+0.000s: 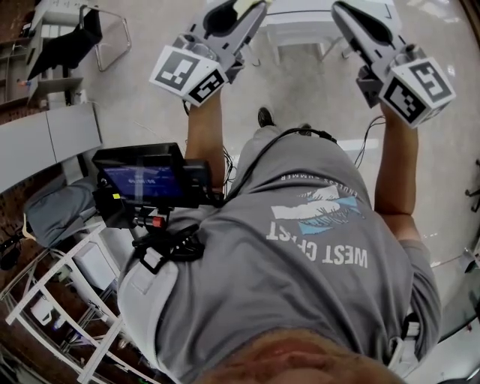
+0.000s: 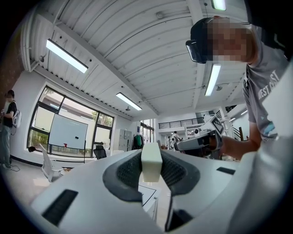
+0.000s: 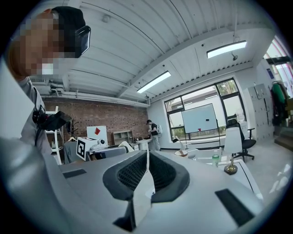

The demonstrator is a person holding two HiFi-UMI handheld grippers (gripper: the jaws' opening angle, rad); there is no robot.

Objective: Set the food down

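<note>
Left tool (image 1: 241,13): clenched on the food piece, which sits between its two dark ribbed pads; the hand holds it out in front of the body.
Food piece (image 2: 150,161): a pale cream block, upright in the left tool's grip. It is held in the air and rests on no surface. In the head view only its tip shows, at the top edge.
Right tool (image 3: 145,171): jaws pressed together with only a thin pale seam between them, grasping nothing. It is well apart from the left tool.
Surface (image 3: 245,176): white, at the right of the right gripper view. It carries a bottle, a bowl and a small brass-coloured stand (image 3: 230,169).
Bottle (image 3: 215,158): clear, green-capped, upright, just beside the brass-coloured stand. Its contents are too small to tell.
Bowl (image 3: 182,153): pale, left of the bottle, with a slim handle leaning out over its rim. What it holds cannot be made out.
Person (image 1: 300,285): grey shirt, both forearms stretched forward, one tool in each hand.
Monitor (image 1: 142,180): a dark screen unit mounted at the person's left side.
</note>
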